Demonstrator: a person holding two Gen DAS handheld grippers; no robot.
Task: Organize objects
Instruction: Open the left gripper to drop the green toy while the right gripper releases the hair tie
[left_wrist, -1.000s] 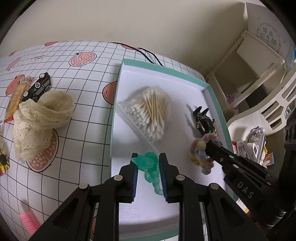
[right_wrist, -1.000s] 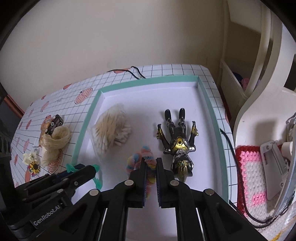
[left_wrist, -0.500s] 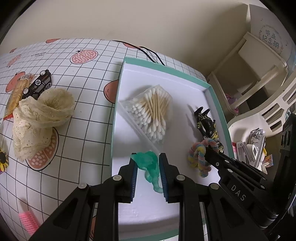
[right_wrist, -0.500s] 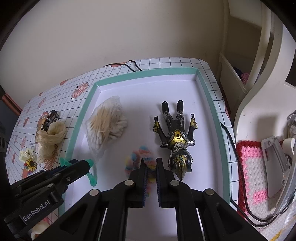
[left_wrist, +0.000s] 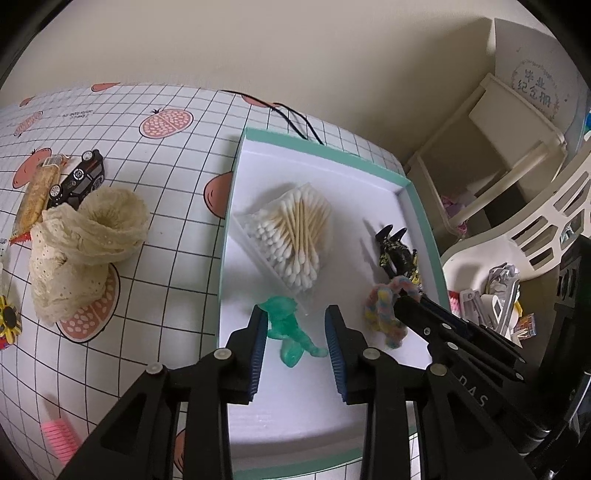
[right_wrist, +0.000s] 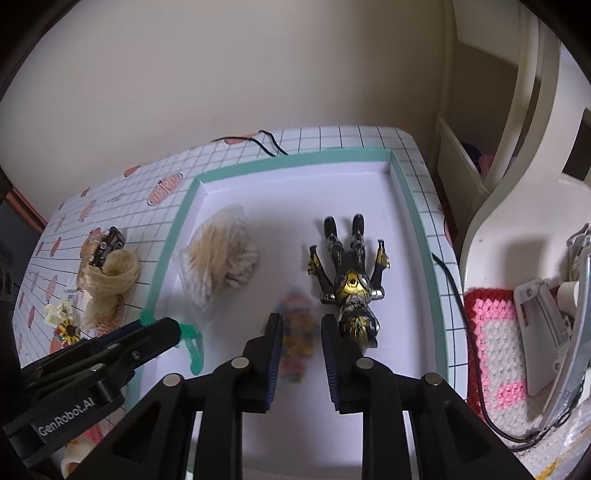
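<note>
Green figure (left_wrist: 291, 328) lies on the white floor of the teal-rimmed tray (left_wrist: 325, 147), near the front-left corner, just in front of the cotton swab pack (left_wrist: 291, 240). My left gripper (left_wrist: 295, 332) is spread around it, pads either side w/ gaps showing, so nothing is pinched. Rainbow scrunchie (right_wrist: 295, 332) lies in the tray too, just beside the black-gold action figure (right_wrist: 349, 284). It looks blurred in the right wrist view, so I can't tell if it has fully settled. My right gripper (right_wrist: 301, 336) is spread over it, fingers apart, not gripping.

I judge this as the release step: both items look placed in the tray, jaws open.

Next move, I reckon: lift both grippers straight up and clear w/o snagging the scrunchie fuzz or nudging the green figure, then go for what's left on the tablecloth (left_wrist: 166, 229): lace cloth bundle (left_wrist: 85, 251), toy car (left_wrist: 79, 179), pink comb (left_wrist: 61, 439).

Pose: both grippers pitched down into the tray's front half, side by side, left one over the left edge, right one angled in from the right.
</note>
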